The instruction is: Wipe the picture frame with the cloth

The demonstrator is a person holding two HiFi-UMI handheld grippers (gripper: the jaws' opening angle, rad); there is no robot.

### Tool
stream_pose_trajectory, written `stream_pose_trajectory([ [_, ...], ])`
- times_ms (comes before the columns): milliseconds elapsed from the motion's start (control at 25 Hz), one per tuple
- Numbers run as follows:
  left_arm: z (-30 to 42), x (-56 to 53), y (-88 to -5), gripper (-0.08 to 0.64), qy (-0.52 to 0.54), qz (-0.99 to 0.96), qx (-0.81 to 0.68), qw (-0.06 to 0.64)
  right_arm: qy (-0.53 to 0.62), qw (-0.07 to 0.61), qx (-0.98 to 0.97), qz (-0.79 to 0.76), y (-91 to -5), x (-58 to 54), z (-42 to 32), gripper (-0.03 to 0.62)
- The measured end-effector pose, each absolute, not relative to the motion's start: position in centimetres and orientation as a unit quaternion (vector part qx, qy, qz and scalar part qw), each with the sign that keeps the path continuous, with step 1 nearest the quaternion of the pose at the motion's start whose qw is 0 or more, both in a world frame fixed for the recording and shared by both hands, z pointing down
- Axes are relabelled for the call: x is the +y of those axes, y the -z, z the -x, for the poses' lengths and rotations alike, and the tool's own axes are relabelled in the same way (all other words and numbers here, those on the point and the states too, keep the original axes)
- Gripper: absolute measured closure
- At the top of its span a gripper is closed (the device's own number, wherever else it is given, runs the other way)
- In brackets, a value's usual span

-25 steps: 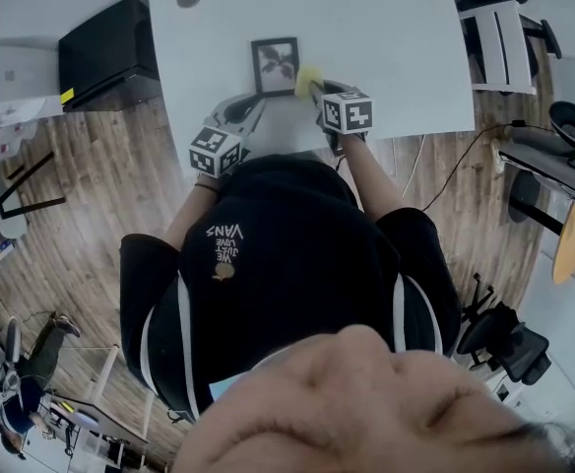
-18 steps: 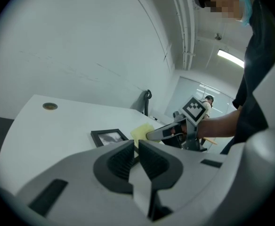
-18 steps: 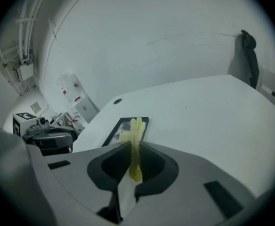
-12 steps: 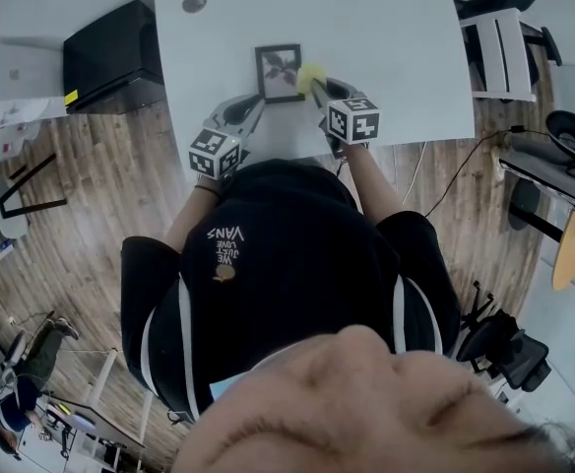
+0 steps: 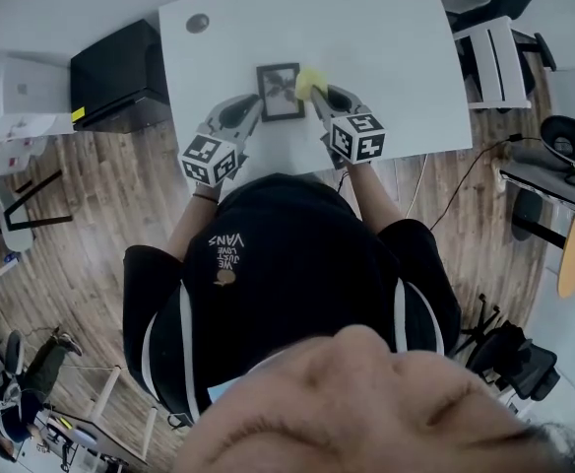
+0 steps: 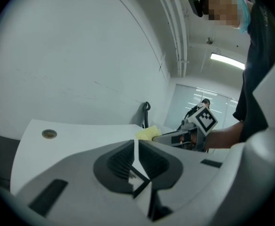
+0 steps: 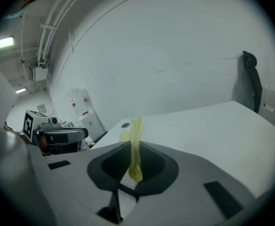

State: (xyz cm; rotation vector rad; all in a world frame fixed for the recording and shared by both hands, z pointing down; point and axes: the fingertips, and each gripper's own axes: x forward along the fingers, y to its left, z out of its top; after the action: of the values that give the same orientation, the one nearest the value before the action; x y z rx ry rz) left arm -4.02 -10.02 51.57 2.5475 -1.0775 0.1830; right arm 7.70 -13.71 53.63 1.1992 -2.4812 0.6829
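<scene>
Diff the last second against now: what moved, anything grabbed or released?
The right gripper slid the yellow cloth away from the person, from low on the picture frame's right edge to its upper part. The left gripper eased slightly forward by the frame's left side. Nothing was taken or let go: right stays shut on the cloth, left shut and empty. The frame stayed put on the table.

A big white table (image 5: 406, 57) stands on a brown wood floor (image 5: 81, 215), and near its far left corner is a small round grey cap (image 5: 198, 23). A black box (image 5: 115, 67) sits just beside the table on the left — a white chair (image 5: 494, 57) stands on the right. A black chair (image 5: 509, 348) on wheels is well apart from the table.
</scene>
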Motion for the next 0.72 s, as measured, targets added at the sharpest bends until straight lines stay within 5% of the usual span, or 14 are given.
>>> stream_pose_trajectory([
  [720,4.9,-10.3,-49.0,0.523,-0.055,-0.9,-0.397,0.17,-0.184,0.105,-0.88,-0.426,-48.3,-12.9,-7.6,0.549],
])
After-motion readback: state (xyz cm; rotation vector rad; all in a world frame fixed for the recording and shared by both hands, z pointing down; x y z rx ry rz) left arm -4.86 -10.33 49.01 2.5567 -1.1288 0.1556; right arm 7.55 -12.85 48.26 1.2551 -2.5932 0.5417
